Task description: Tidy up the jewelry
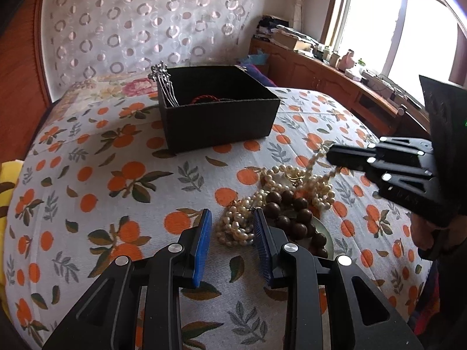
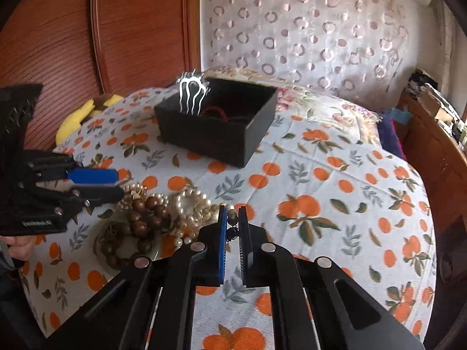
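A black open box (image 1: 221,122) stands on the bed; a silver hair comb (image 1: 163,84) leans at its left wall and a red cord (image 1: 204,98) lies inside. A pile of pearl strands (image 1: 292,186) and a brown wooden bead bracelet (image 1: 294,215) lies on the orange-print cover. My left gripper (image 1: 233,224) is open, its tips at the near edge of a pearl strand. My right gripper (image 2: 232,218) is nearly closed on a pearl strand (image 2: 232,227) with a small dark piece between the pads. The box (image 2: 216,128) shows in the right wrist view too.
A greenish dish (image 2: 102,242) lies under the wooden beads. A yellow cloth (image 2: 76,119) sits at the bed's far left. A wooden headboard (image 2: 58,38) and a patterned curtain (image 1: 146,23) stand behind. A cluttered wooden cabinet (image 1: 335,73) runs under the window.
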